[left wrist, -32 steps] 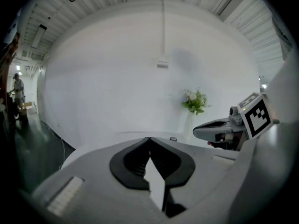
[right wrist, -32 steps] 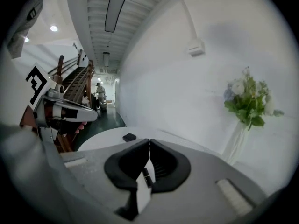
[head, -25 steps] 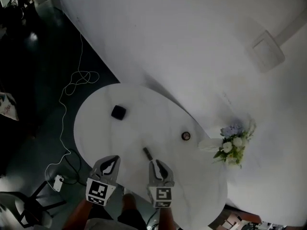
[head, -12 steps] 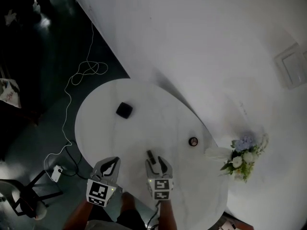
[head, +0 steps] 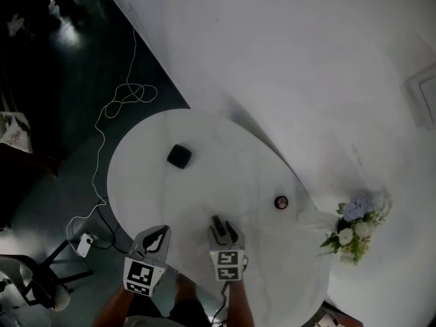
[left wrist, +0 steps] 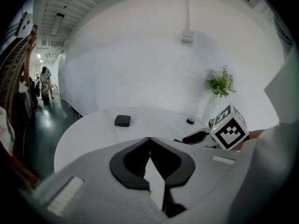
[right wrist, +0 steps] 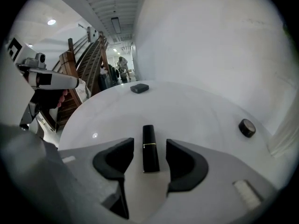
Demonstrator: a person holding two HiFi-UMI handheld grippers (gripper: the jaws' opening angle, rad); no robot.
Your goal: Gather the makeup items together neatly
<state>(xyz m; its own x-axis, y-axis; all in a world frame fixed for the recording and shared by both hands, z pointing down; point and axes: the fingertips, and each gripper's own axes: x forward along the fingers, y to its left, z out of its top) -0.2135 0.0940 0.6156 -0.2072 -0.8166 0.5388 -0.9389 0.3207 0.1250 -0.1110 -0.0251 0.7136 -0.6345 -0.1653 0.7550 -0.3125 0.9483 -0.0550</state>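
Round white table (head: 150,182), wall (head: 286,60) at 1 o'clock, open floor (head: 48,114) at 9. Lipstick (right wrist: 148,149) at 6 o'clock edge lies between right gripper (head: 223,232) jaws, just opened, pads clear; only right gripper view shows the gaps. Left gripper (left wrist: 149,140) closed, empty. Compact (head: 178,156) at 11, jar (head: 281,202) at 3.

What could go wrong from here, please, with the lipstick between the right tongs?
1. The right tongs have just opened around the lipstick, pads not touching; closing off-centre could roll or skid it across the smooth table.
2. It lies fairly near the table's near edge, so a nudge might knock it off.
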